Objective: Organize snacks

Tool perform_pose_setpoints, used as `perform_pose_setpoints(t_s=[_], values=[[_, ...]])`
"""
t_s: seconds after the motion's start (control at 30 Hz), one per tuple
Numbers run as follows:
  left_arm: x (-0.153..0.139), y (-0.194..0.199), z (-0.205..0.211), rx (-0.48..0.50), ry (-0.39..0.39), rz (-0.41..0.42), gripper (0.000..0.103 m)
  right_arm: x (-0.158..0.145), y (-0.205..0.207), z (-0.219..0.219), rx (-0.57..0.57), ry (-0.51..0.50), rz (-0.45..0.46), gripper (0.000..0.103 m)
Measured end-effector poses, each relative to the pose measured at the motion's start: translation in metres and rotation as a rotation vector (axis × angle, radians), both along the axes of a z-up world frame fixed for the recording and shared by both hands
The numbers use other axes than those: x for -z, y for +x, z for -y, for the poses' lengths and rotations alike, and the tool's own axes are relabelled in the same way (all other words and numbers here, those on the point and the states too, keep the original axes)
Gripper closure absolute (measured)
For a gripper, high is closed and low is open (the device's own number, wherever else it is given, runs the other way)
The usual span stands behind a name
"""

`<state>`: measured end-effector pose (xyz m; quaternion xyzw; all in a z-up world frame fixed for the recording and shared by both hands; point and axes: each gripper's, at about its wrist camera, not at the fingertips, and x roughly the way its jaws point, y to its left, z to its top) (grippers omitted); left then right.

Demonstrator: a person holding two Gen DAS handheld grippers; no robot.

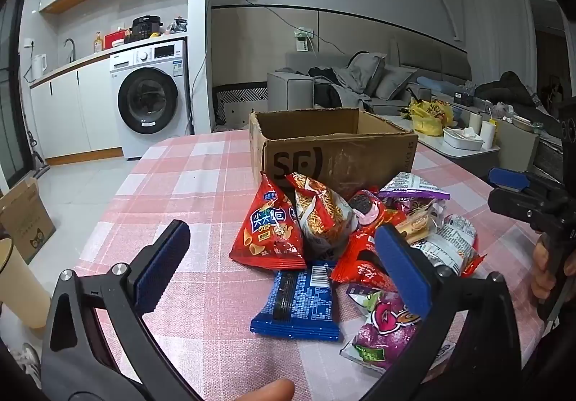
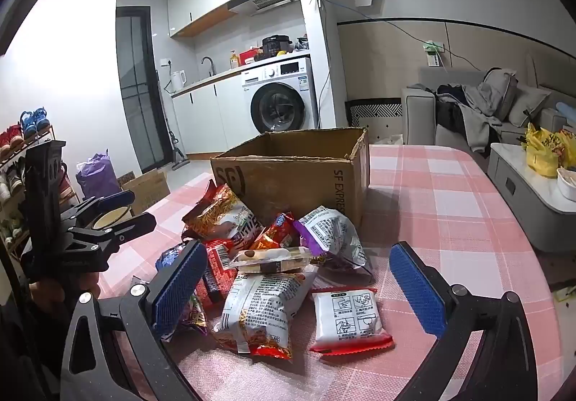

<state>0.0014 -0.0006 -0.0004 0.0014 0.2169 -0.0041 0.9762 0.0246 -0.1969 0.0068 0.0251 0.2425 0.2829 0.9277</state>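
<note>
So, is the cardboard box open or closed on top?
Open. The cardboard box has no closed flaps on top; its inner walls show in both views. Its contents cannot be seen.

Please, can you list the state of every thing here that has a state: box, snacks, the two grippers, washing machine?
Box: open at top, upright, inside hidden.
Snacks: sealed packets piled on the table before the box, none in a gripper.
Left gripper: open, holding nothing.
Right gripper: open, holding nothing.
Washing machine: door shut.
</note>
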Motion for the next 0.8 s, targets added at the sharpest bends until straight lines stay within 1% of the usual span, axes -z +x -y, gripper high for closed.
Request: perform_pose_setpoints(t_s=[0.07, 0.13, 0.17, 0.3, 0.8], values=[[0.0013, 0.006, -0.0016, 0.003, -0.005, -0.022, 0.001, 0.0, -0.0003, 0.0001, 0.001, 0.004, 0.009, 0.0], [0.002, 0.0061, -0.0001, 0.002, 0.004, -0.01, 0.001, -0.0002, -0.0005, 0.0004, 0.001, 0.005, 0.01, 0.0], [0.0016, 0.0078, 0.0002, -0.005, 0.004, -0.023, 0.001, -0.0002, -0.0005, 0.0005, 0.0, 0.006, 0.009, 0.0], [0.0022, 0.0062, 0.0011, -0.007, 0.004, -0.003, 0.001, -0.0004, 0.0, 0.001, 0.0, 0.005, 0.007, 0.0], [0.0015, 0.0055, 0.0007, -0.007, -0.004, 0.006, 0.001, 0.0001, 0.0001, 0.0004, 0.004, 0.001, 0.01, 0.0]])
